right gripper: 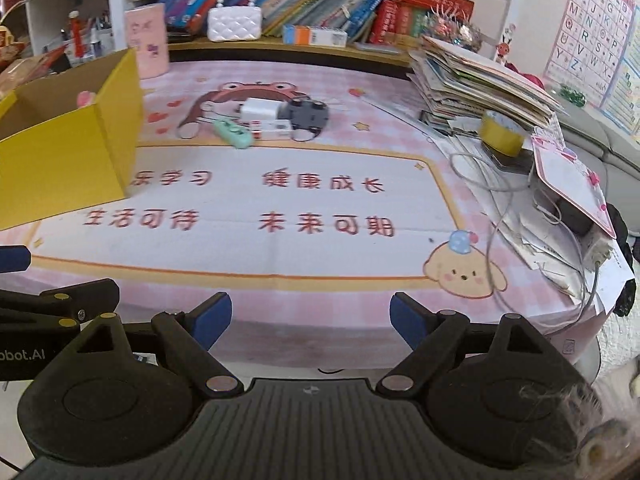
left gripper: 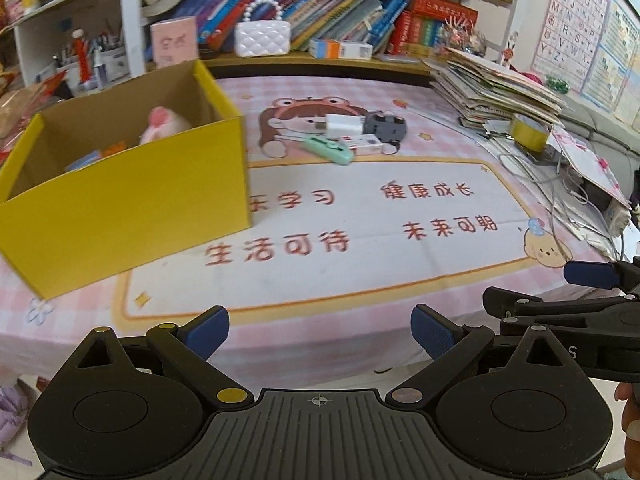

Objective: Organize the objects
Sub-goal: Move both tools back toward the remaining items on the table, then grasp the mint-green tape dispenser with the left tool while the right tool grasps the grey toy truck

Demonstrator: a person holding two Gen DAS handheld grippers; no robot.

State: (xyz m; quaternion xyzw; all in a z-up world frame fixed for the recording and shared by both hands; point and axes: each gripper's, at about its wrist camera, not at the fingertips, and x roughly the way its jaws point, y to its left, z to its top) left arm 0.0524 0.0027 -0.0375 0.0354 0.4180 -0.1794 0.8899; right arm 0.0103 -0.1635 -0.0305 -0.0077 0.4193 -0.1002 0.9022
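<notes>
Yellow box (left gripper: pixel 132 196) open at left; white charger (left gripper: pixel 343 125), mint gadget (left gripper: pixel 329 148) clustered mid-mat.

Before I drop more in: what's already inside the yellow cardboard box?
In the yellow cardboard box, the left wrist view shows a pink plush toy, a light blue flat item and something orange. The front wall hides the floor and anything lower.

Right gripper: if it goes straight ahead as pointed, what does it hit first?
Bare desk mat first, likely. The right gripper, open and empty, points toward the small gadget cluster: dark grey device and white charger. Depth is unclear.
</notes>
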